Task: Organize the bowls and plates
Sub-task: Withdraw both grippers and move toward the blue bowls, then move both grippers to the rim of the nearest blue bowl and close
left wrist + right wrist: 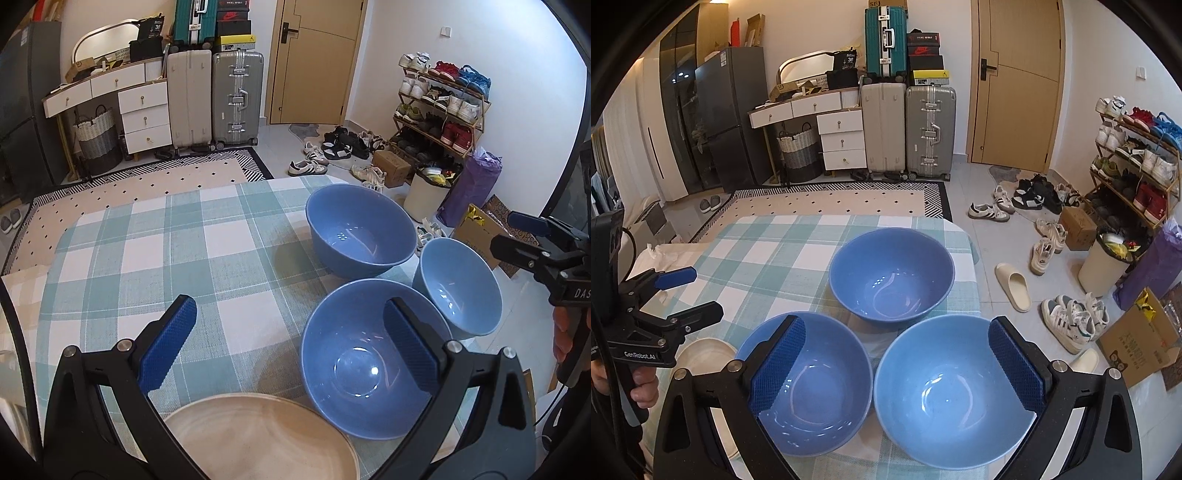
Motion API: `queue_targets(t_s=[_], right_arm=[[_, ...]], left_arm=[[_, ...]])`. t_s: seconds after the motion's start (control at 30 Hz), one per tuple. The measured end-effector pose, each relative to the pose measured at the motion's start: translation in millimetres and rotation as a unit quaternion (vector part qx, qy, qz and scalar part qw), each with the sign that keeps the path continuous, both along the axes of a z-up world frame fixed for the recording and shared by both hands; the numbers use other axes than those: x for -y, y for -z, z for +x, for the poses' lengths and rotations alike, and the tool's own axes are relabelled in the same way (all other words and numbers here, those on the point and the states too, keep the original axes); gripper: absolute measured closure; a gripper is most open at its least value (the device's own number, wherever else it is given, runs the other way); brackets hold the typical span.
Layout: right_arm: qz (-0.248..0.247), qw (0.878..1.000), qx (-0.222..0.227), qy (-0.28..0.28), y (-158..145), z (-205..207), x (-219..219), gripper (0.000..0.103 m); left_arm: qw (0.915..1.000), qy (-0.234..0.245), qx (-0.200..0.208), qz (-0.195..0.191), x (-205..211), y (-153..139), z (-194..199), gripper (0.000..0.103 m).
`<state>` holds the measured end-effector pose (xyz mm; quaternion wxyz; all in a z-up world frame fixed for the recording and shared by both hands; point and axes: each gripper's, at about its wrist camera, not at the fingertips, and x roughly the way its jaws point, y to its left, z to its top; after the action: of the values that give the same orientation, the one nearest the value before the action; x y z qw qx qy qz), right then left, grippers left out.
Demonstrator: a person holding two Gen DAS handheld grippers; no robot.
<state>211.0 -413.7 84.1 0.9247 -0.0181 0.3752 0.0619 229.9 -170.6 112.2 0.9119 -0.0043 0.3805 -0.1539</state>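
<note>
Start of stacking, I judge: both tongs empty, jaws spread wide. Right tongs (897, 365) over near-right bowl (955, 391); left tongs (291, 347) above plate (266, 439) on desk (147, 258). Next: lower, clamp rim.

Three bowls, one plate, two claws.

Three blue bowls (891, 275) (809, 380) (945, 395) sit on the checked surface (768, 258), with one cream plate (258, 439) beside them. Two claws are in view, left (291, 350) and right (897, 365), each with two blue-padded fingers spread wide apart and empty.
</note>
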Motion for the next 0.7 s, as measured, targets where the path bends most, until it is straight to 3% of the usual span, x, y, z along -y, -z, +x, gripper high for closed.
queue_targets(t_s=[0.7], right_arm=[[0.013, 0.999, -0.028, 0.012, 9.0, 43.1, 20.0, 0.002]], left_arm=[[0.9994, 0.011, -0.034, 0.003, 24.6, 16.3, 49.8, 0.003]])
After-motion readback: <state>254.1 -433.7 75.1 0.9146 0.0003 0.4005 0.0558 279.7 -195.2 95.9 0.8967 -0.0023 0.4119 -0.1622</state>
